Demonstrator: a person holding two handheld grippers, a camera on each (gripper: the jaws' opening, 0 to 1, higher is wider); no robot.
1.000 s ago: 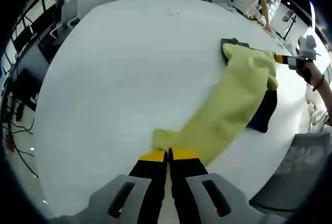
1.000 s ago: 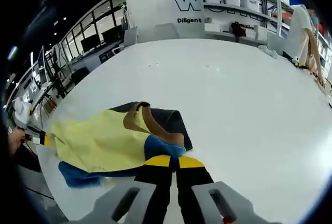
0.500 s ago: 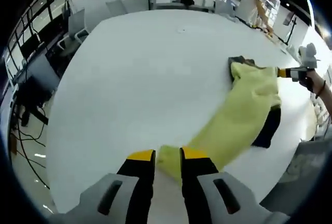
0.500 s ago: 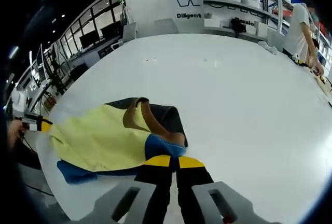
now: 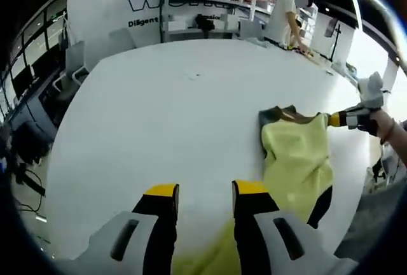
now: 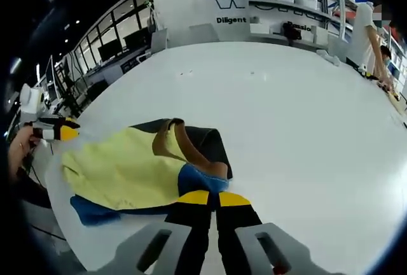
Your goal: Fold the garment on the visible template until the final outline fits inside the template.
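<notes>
White back wall [image 6: 191,1] — large "W" (rest cut off), smaller "Diligent" below.

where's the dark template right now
In the right gripper view the dark template lies on the white table under the yellow garment, just beyond the right gripper. In the left gripper view its corner shows at the garment's far end.

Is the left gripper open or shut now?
Open. In the left gripper view, the left gripper has its jaws apart with white table showing between them; the yellow garment lies free beside it.
</notes>
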